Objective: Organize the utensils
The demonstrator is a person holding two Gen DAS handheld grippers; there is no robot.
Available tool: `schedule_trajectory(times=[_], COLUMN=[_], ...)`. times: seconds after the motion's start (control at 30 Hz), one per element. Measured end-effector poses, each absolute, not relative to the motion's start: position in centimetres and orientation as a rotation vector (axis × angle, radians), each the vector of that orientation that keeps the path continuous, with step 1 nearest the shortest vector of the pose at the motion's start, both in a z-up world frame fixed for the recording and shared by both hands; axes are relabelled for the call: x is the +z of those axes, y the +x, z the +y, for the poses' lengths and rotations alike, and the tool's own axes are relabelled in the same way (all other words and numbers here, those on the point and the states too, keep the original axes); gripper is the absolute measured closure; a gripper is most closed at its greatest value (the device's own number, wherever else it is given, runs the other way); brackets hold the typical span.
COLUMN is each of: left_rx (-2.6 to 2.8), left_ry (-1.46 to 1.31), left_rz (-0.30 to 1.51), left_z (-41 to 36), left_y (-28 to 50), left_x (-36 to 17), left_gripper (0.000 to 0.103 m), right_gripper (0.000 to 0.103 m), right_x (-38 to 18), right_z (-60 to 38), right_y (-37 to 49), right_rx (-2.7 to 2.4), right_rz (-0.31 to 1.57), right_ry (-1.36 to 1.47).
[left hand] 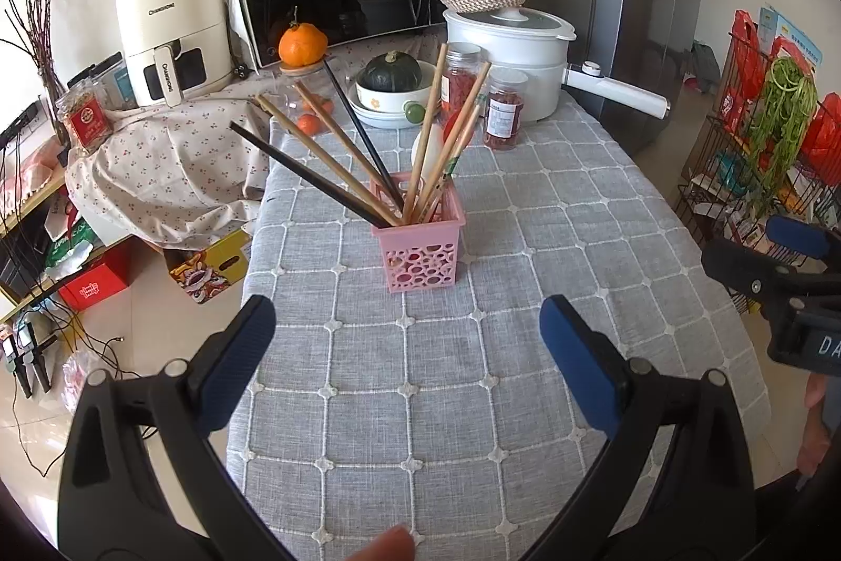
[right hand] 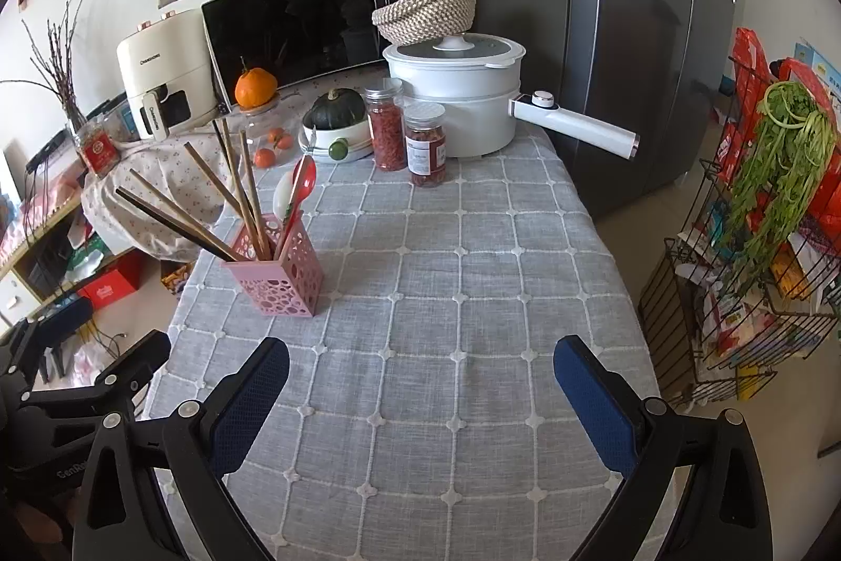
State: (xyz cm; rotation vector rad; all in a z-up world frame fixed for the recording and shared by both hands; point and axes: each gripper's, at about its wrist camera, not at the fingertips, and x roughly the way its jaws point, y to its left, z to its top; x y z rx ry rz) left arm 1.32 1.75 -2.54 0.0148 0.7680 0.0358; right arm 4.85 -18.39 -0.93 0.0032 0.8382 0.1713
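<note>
Both tools are released and hold nothing. The left tool [left hand: 407, 361] hangs over the bench [left hand: 525, 219], and the pink holder [left hand: 418, 240] stands straight ahead of it, with bare cloth between. For the right tool [right hand: 420, 395] the same pink holder [right hand: 278, 269] is ahead and to the left; nothing lies in the way. The holder carries the utensils: about eight chopsticks [left hand: 336, 151], two of them black and the others wooden, fanned outward, together with one red spoon [right hand: 302, 187] and one white spoon [right hand: 284, 193]. Far beyond the holder, at the back of the bench, stand two jars [right hand: 404, 135] with red contents, one white pot [right hand: 462, 98] with a long handle, one green squash [right hand: 339, 106] in a bowl, and a microwave [right hand: 299, 19]. A wire rack [right hand: 736, 277] with greens stands to the right of the right tool, off the bench
</note>
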Motion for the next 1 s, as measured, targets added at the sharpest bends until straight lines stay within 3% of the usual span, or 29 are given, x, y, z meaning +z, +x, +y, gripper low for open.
schedule_trajectory(times=[1.0], left_rx=[0.025], left_ry=[0.029], left_rz=[0.775], left_z=[2.08], left_y=[1.38], left_x=[-2.8], left_gripper=[0.003], right_gripper=[0.001], right_x=[-1.44], right_z=[-18.33], right_y=[4.89], right_rx=[0.168], right_rz=[0.852], right_ry=[0.013])
